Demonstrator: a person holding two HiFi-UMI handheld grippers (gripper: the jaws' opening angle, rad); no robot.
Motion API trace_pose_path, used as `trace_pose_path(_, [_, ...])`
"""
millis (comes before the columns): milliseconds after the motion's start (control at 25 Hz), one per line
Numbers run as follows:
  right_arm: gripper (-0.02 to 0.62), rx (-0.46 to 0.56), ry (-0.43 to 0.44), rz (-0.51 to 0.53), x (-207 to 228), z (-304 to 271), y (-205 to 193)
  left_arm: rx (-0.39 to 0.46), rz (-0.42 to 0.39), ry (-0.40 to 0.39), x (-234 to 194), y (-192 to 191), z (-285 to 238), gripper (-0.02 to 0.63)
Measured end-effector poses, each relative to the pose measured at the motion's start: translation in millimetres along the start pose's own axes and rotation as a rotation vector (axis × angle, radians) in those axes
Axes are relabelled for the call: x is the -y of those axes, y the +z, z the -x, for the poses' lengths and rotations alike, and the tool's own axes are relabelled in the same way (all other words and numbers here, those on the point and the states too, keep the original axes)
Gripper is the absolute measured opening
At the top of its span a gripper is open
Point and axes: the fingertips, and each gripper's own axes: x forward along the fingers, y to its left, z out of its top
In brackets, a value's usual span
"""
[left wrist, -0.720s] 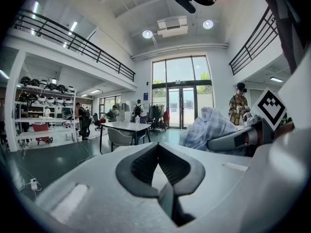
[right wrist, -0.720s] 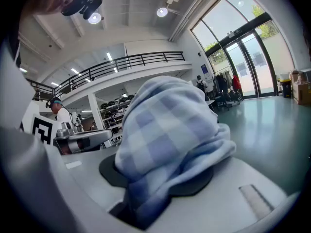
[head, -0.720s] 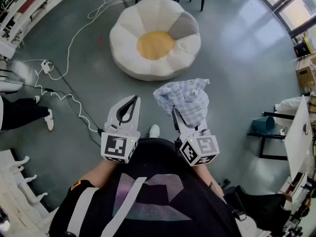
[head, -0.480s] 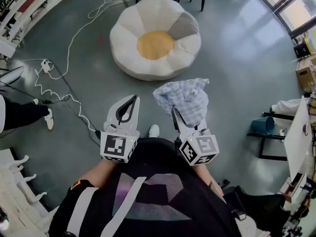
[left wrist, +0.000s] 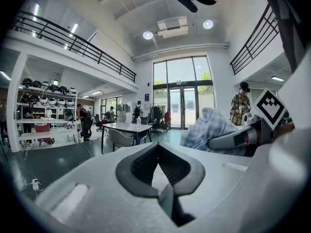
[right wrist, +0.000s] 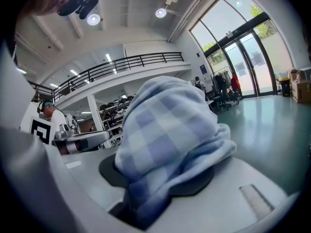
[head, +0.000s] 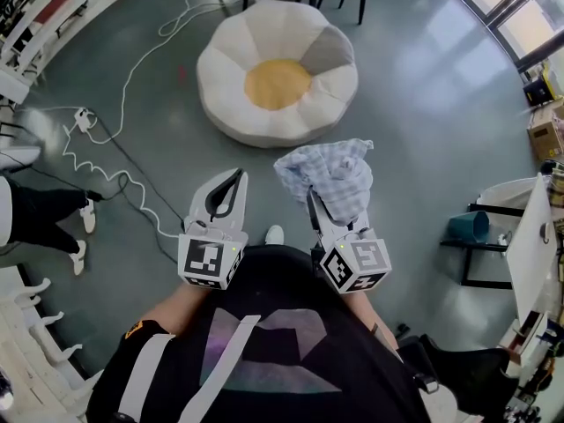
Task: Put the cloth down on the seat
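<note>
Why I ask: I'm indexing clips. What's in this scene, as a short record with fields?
cloth: blue checked cloth, bunched up, off the floor
right gripper: shut on the cloth
left gripper: jaws together, nothing between them
seat: round white floor cushion with a yellow centre, ahead of both grippers
floor: white cables to the left of the seat
task stage: cloth not yet on the seat

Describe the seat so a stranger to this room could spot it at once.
On the open grey floor lies a round, low cushion seat. Unlike the white cables trailing beside it, it is flower-shaped: white petals, one grey, around a yellow centre.
</note>
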Motion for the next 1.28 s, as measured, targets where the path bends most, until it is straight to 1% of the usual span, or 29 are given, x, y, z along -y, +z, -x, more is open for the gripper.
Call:
trace_pose_path(320, [0.186, 0.007, -0.016, -0.020, 7.0, 6.8, 7.1, 0.003, -0.014, -0.005, 6.0, 8.9, 1.8, 0.000])
trace_pose_path(480, [0.189, 0.010, -0.027, -0.044, 6.0, -2.3, 6.7, -0.005, -0.016, -0.003, -5.3, 8.3, 0.4, 0.000])
trace_pose_path(600, [0.190, 0.017, -0.040, -0.046, 11.1, -9.5, 3.2, 0.001, -0.013, -0.010, -9.7, 1.2, -5.6, 0.000])
trace_pose_path(800, [0.190, 0.030, -0.052, -0.040, 26.6, -13.4, -19.0, 0.021, 0.000, -0.022, -5.0, -29.0, -15.5, 0.000])
trace_pose_path(1000, [0.192, 0.048, -0.056, -0.010, 51.6, -37.4, -66.0, 0.065, -0.007, -0.034, -7.0, -84.1, -37.5, -0.002])
trace_pose_path(1120, [0.192, 0.054, -0.054, -0.007, 69.6, -48.2, -91.1, 0.062, 0.000, -0.026, -6.4, -118.8, -49.1, 0.000])
trace_pose_path(1280, [0.192, 0.065, -0.042, -0.004, 80.8, -62.7, -101.5, 0.068, 0.005, -0.021, -8.7, -136.9, -65.1, -0.001])
